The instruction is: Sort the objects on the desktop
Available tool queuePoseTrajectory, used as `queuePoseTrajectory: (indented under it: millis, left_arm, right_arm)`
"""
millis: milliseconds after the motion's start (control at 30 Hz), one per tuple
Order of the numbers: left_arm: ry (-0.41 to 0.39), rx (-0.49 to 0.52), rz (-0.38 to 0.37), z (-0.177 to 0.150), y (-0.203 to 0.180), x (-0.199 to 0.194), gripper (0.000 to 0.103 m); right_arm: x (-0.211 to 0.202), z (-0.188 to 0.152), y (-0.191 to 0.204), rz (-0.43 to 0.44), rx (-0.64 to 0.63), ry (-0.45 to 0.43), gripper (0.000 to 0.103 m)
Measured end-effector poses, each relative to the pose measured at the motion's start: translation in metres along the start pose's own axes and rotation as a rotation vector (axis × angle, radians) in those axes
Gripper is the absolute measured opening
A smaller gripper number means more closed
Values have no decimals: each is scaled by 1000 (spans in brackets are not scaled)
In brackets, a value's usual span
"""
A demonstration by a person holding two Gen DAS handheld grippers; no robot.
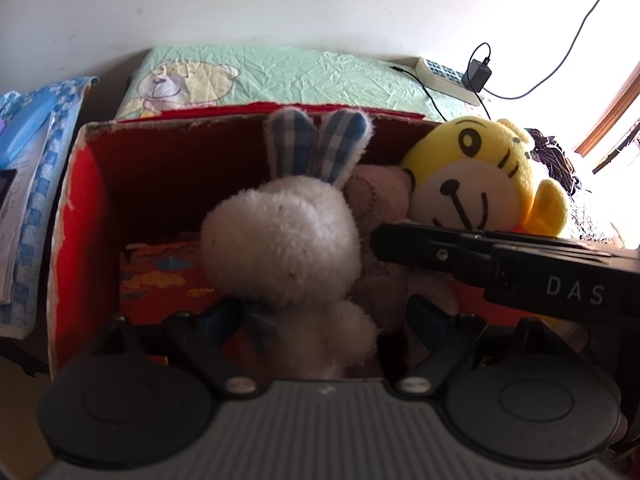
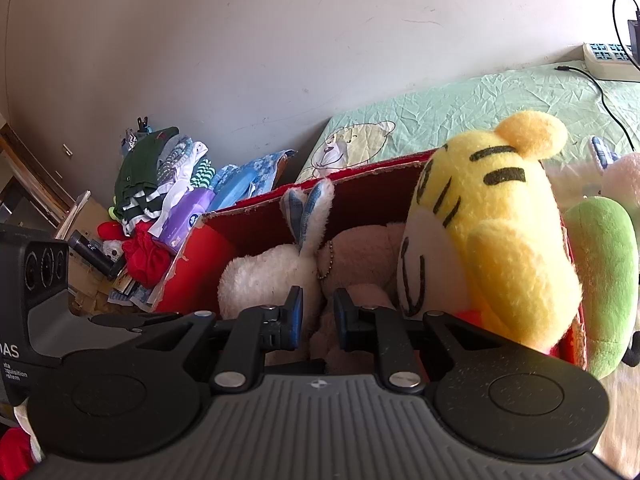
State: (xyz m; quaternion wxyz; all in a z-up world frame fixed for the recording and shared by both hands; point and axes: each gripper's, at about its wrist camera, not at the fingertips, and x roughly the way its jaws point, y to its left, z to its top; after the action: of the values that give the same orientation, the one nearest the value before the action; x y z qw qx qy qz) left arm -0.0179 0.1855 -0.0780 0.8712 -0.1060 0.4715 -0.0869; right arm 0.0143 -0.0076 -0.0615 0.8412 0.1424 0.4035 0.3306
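A white rabbit plush with blue plaid ears stands in the red cardboard box. My left gripper is open, with the rabbit's body between its fingers and a gap at the right pad. Beside the rabbit lies a beige plush. My right gripper is shut on a fold of it. In the left wrist view the right gripper reaches in from the right. A yellow tiger plush leans at the box's right end.
A green plush and a bagged pink one lie right of the box. Behind it is a green bear-print mat with a power strip and cables. A clothes pile and blue books sit left.
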Motion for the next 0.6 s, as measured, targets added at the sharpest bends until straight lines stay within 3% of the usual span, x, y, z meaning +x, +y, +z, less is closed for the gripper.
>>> queuePoseTrajectory:
  millis: [600]
  left_arm:
    - [-3,23,33,-2,-8,-6,88]
  right_arm:
    - [-7,-2,-4,16,24,18,17]
